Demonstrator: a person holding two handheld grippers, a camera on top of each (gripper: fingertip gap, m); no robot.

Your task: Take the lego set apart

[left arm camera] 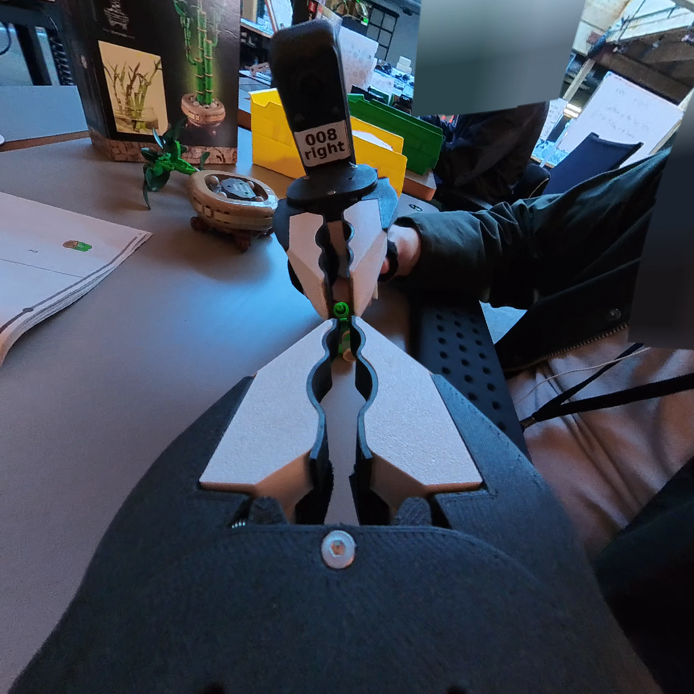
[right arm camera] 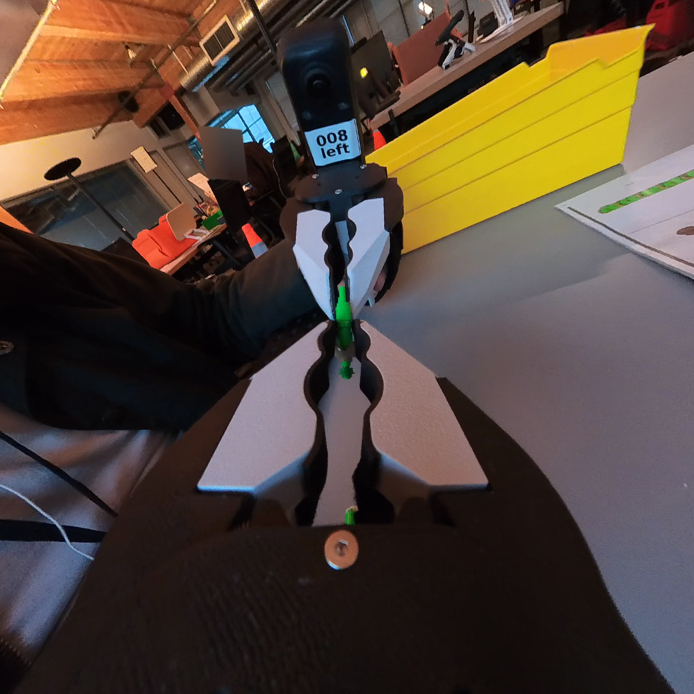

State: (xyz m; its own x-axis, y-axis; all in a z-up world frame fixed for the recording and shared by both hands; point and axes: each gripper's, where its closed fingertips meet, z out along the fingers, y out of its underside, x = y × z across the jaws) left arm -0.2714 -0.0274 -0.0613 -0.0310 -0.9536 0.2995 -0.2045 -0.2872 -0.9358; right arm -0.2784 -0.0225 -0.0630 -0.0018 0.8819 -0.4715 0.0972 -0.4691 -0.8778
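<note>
Two grippers tip to tip over the grey table [left arm camera: 150,338]. Left gripper [left arm camera: 342,330] and right gripper [right arm camera: 343,330] both squeezed tight on one small green lego piece [left arm camera: 342,340]. Round brown lego pot [left arm camera: 233,204] and green leaves [left arm camera: 165,161] sitting well behind.

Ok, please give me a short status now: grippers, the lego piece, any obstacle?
Left gripper and right gripper both shut on green lego piece, tip to tip above table. Nothing in the way.

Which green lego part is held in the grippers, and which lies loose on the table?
The short green stem is clamped between both grippers, tip to tip, above the table. The leafy sprig lies loose beside the tan pot.
</note>
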